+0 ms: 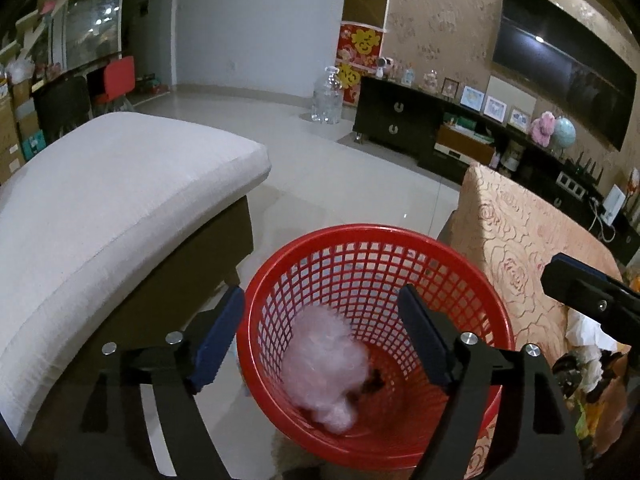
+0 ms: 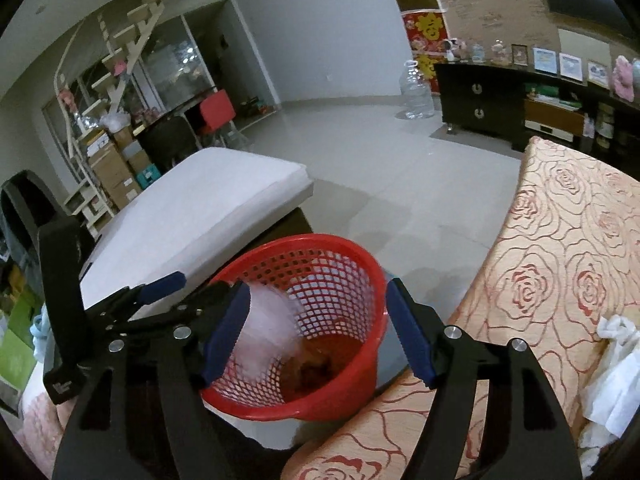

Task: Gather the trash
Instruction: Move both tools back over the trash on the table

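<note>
A red mesh basket (image 1: 372,230) stands on the floor between a cushioned bench and a table. Inside it a pale pink fluffy wad (image 1: 324,368) shows blurred, beside a dark scrap (image 1: 374,384) at the bottom. My left gripper (image 1: 324,320) hangs open over the basket with nothing between its fingers. My right gripper (image 2: 318,320) is open above the basket (image 2: 320,240) too. The blurred wad (image 2: 268,320) sits loose by its left pad. My left gripper (image 2: 192,288) shows at the left of that view. Crumpled white tissue (image 2: 616,380) lies on the table.
A white cushioned bench (image 1: 120,208) lies left of the basket. The rose-patterned table (image 1: 520,248) to the right carries more wrappers (image 1: 580,364). Pale tiled floor stretches beyond, to a clear water jug (image 1: 328,96) and a dark cabinet (image 1: 400,120).
</note>
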A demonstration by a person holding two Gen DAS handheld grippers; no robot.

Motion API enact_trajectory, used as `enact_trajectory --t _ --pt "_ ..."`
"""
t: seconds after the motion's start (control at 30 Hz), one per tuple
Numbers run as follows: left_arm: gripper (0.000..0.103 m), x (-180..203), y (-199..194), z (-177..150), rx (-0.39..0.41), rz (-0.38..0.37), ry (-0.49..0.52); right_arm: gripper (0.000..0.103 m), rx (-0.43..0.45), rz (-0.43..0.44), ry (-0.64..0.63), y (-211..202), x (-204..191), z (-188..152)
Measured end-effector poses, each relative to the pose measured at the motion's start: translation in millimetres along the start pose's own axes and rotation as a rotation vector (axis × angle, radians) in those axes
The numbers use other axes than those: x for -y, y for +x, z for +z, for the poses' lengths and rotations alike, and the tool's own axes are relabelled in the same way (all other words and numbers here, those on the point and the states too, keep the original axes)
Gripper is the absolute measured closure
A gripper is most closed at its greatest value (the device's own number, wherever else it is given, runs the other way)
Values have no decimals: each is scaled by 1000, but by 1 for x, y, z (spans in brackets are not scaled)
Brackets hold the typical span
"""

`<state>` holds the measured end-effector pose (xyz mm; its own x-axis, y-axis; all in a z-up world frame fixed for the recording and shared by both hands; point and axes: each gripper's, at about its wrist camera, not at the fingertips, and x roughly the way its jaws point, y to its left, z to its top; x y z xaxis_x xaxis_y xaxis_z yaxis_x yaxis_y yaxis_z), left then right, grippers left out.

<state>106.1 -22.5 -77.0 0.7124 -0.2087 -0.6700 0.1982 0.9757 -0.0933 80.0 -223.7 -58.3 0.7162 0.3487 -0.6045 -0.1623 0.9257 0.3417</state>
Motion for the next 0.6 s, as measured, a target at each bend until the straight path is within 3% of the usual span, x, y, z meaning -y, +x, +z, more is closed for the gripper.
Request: enact_trajectory --t 0.4,0.6 --pt "24 7 -5 1 27 -36 -4 33 64 -93 35 -30 29 -1" --pt "24 27 -8 0 37 -72 25 29 107 -209 52 -61 54 -6"
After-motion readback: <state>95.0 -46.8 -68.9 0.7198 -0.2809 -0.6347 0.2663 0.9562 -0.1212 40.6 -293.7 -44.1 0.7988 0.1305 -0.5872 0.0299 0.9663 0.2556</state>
